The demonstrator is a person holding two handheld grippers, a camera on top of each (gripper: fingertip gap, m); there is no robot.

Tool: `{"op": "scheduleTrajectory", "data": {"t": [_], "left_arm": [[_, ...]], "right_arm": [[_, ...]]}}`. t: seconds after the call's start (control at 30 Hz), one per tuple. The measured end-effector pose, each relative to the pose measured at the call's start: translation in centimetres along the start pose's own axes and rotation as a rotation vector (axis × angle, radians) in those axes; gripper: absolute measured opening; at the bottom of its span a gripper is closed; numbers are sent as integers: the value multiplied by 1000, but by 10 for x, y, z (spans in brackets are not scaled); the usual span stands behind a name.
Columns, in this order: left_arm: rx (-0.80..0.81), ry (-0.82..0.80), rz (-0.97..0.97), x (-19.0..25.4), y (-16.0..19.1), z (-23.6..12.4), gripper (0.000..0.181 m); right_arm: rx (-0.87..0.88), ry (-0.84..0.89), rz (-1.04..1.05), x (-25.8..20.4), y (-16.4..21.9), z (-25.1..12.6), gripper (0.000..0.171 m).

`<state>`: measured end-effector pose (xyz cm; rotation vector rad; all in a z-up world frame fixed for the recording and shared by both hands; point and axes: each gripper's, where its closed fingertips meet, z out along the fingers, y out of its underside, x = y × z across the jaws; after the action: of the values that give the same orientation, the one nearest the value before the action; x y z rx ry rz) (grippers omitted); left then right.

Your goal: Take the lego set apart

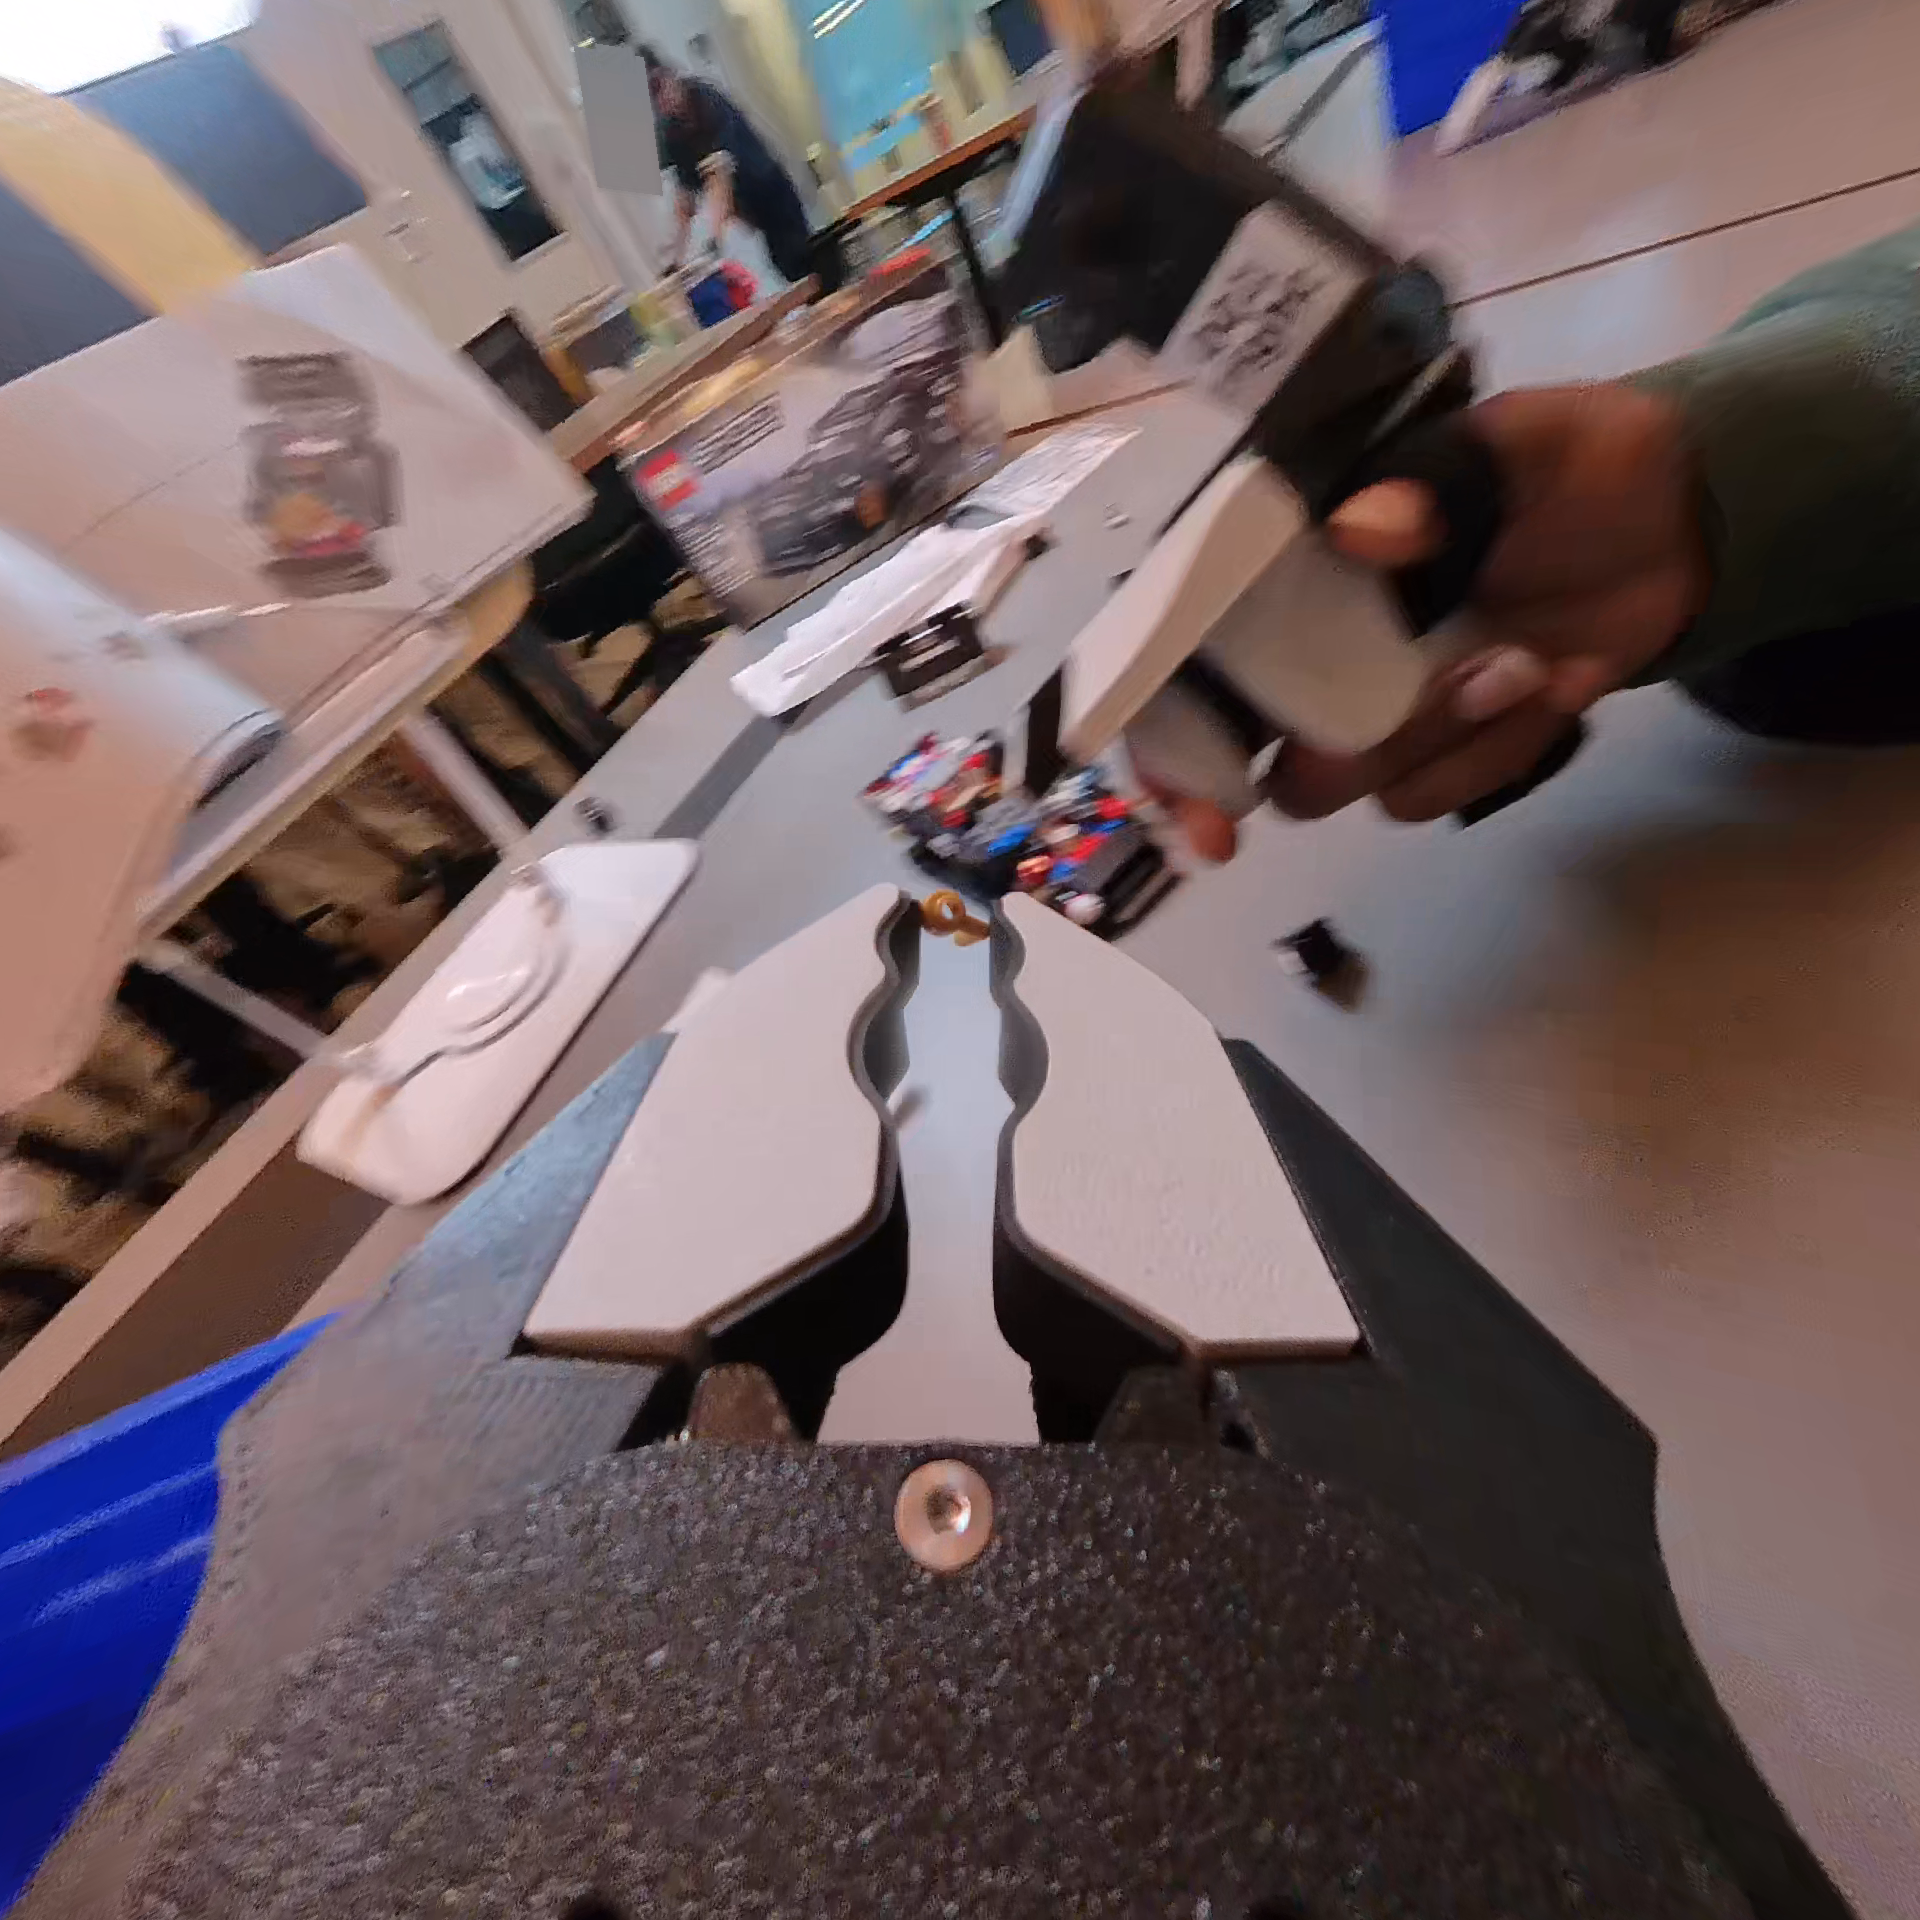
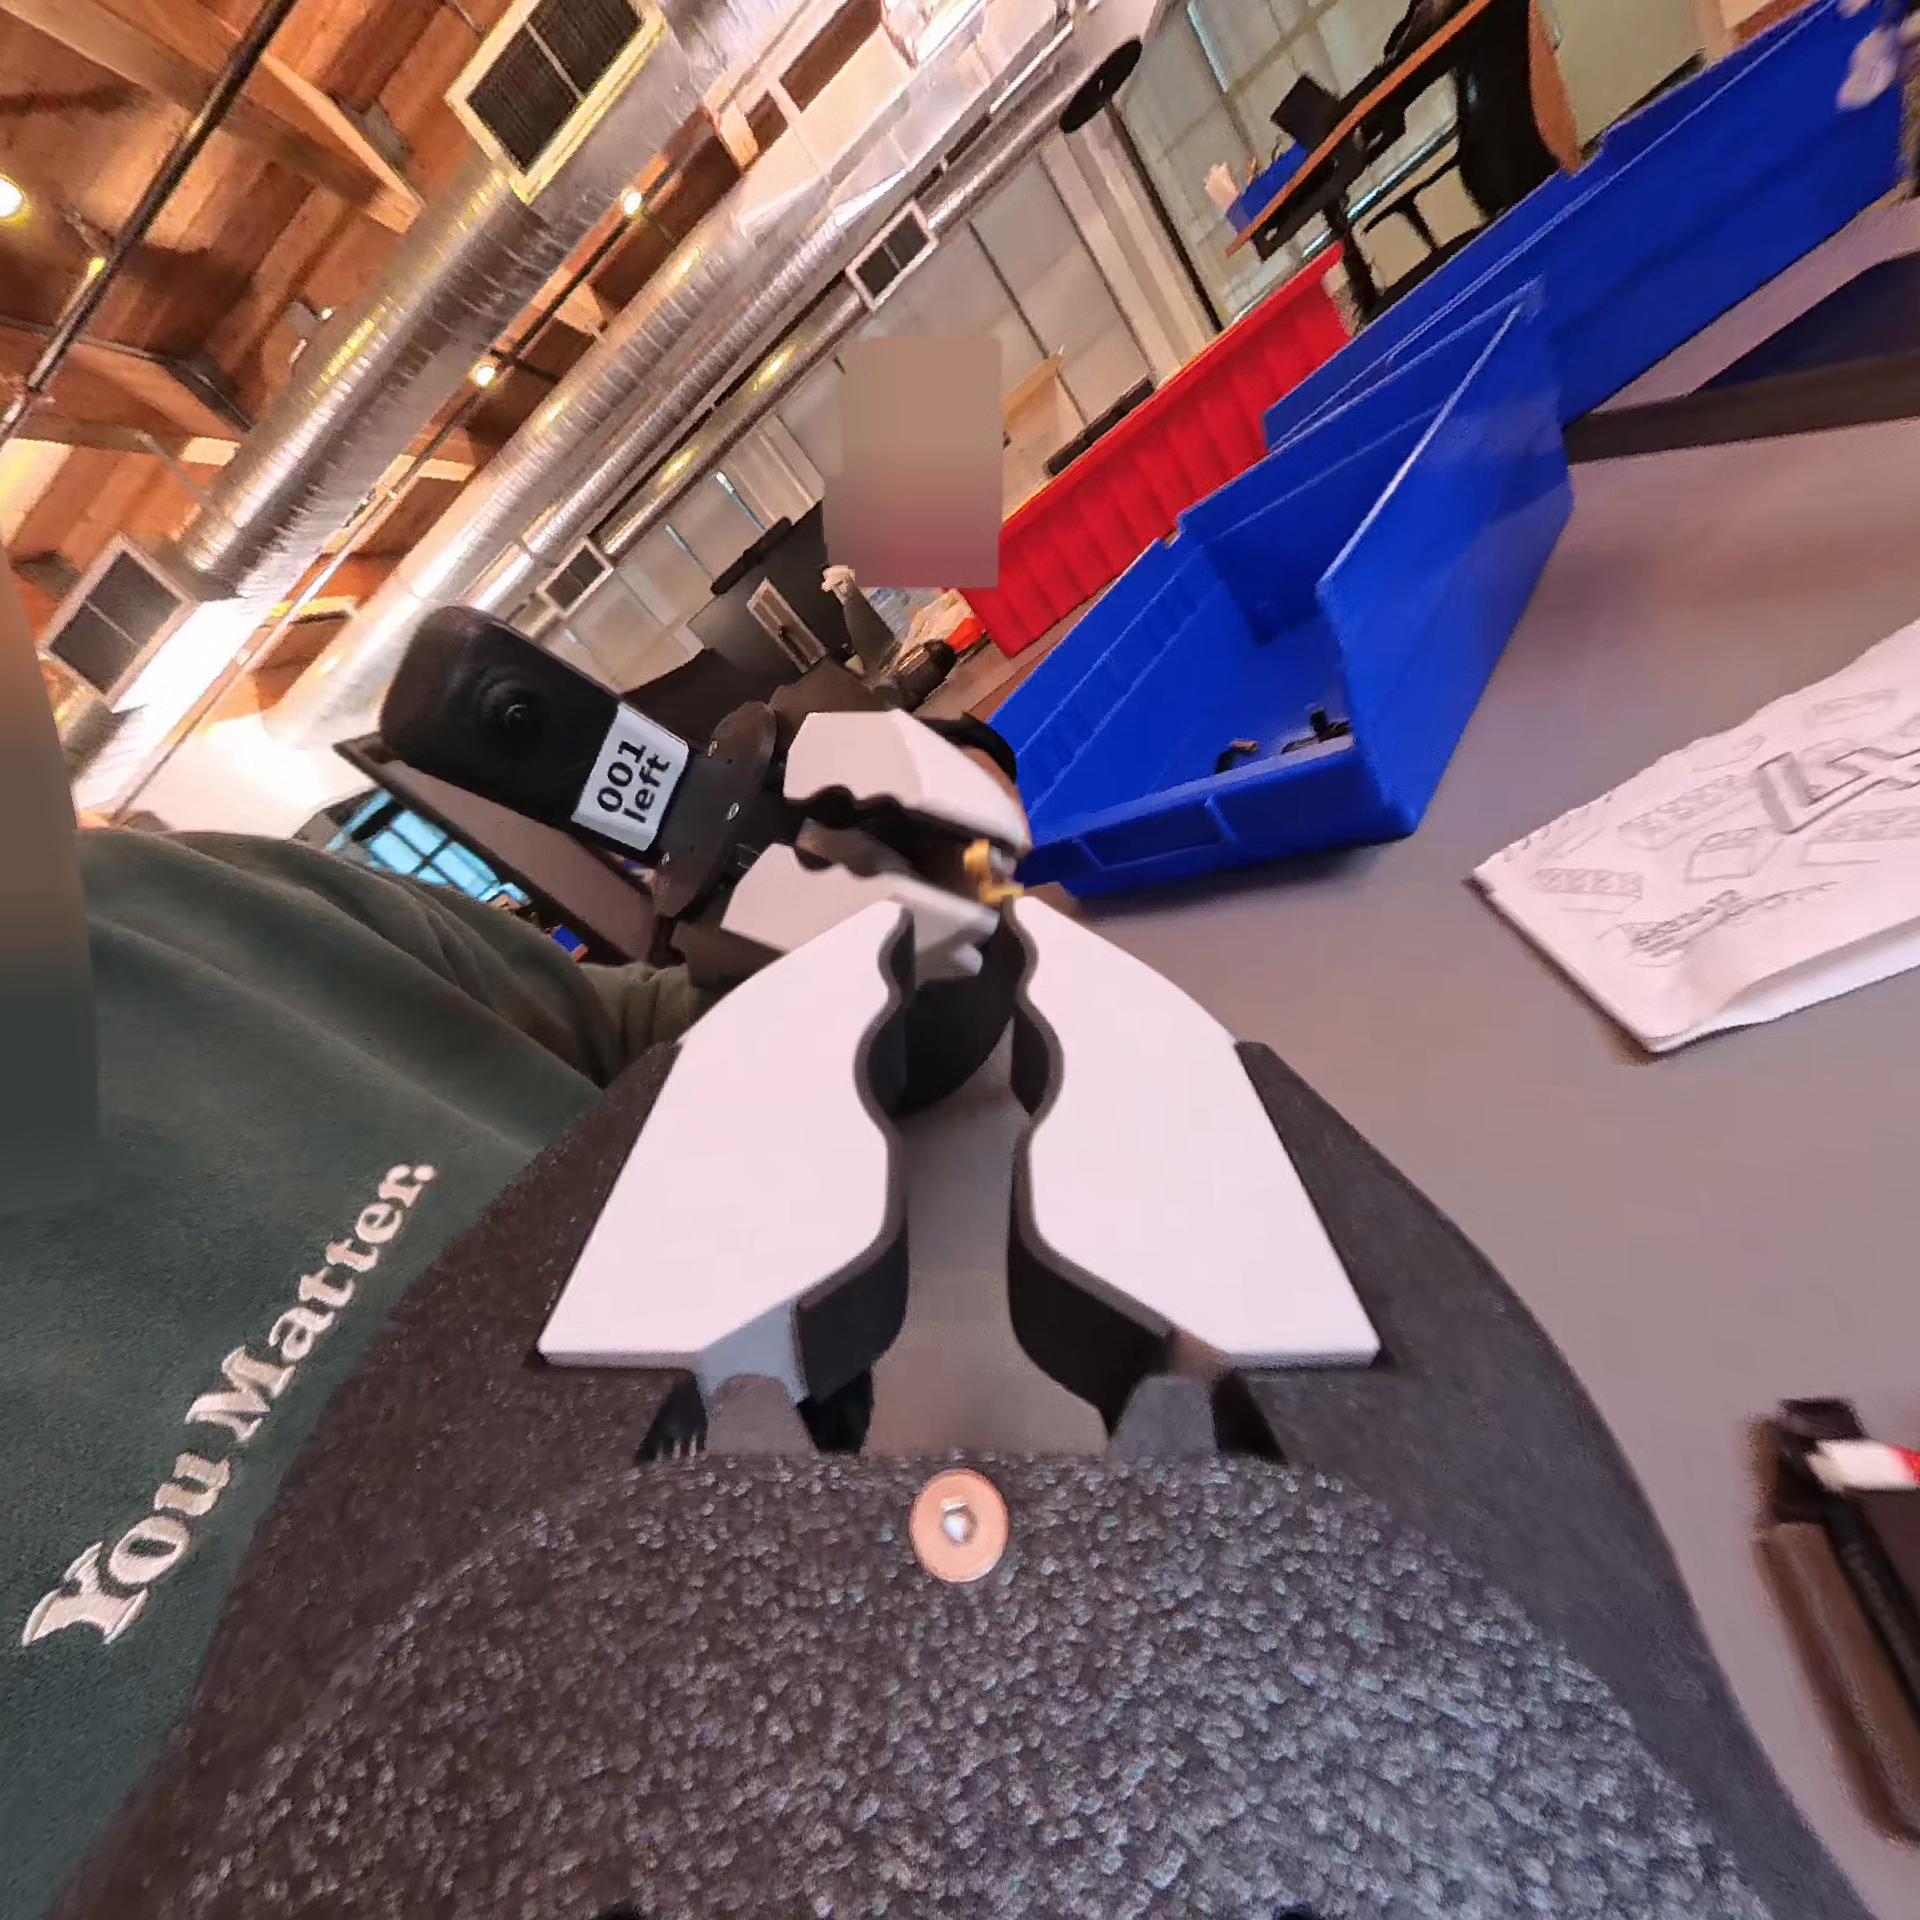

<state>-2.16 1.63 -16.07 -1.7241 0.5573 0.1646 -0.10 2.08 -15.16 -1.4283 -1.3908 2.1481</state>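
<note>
My left gripper (image 1: 953, 912) is shut on a small gold lego piece (image 1: 951, 920), pinched at the very fingertips above the grey table (image 1: 1455, 1143). A pile of mixed black, red and blue lego parts (image 1: 1018, 821) lies on the table just beyond it. My right gripper (image 1: 1049, 748), held in a hand with a green sleeve, hovers blurred at the upper right above that pile. In the right wrist view my right gripper (image 2: 961, 920) has its jaws a little apart with nothing gripped. The left gripper (image 2: 1003, 868) with the gold piece (image 2: 982, 868) is just past its tips.
A white lid (image 1: 499, 1018) lies left of the left gripper, with a lego box (image 1: 831, 478) and paper booklets (image 1: 894, 613) farther back. A loose black part (image 1: 1320, 956) lies to the right. A blue bin (image 2: 1299, 665), a printed sheet (image 2: 1714, 862) and a dark object (image 2: 1849, 1579) flank the right gripper.
</note>
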Motion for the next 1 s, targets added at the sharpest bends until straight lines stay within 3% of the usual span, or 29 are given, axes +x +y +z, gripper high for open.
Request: {"op": "scheduleTrajectory", "data": {"t": [0.13,0.23,0.3,0.4,0.47,0.57,0.63,0.8,0.9,1.0], "left_arm": [[-206,-303,-90,-87,43,-27,13],[-358,-459,-304,-135,89,-58,13],[-457,-450,-459,-141,119,-69,17],[-517,-396,-580,-133,141,-70,40],[-499,-391,-592,-130,141,-66,58],[-489,-402,-527,-132,135,-63,67],[-400,-372,-465,-128,113,-54,59],[-284,-91,-307,-73,60,-4,25],[-333,88,-307,-33,59,33,15],[-415,152,-322,-16,72,73,16]], "right_arm": [[-16,214,-172,28,-15,-25,17],[-39,332,-269,41,-23,-41,17],[-46,368,-295,45,-25,-46,17],[-65,396,-318,49,-23,-48,17],[-81,410,-338,51,-21,-48,17],[-108,445,-393,53,-19,-48,18],[-122,470,-439,53,-20,-49,18],[-130,542,-551,53,-28,-57,19],[-139,635,-615,58,-33,-67,22],[-168,722,-670,63,-36,-77,28]]}}
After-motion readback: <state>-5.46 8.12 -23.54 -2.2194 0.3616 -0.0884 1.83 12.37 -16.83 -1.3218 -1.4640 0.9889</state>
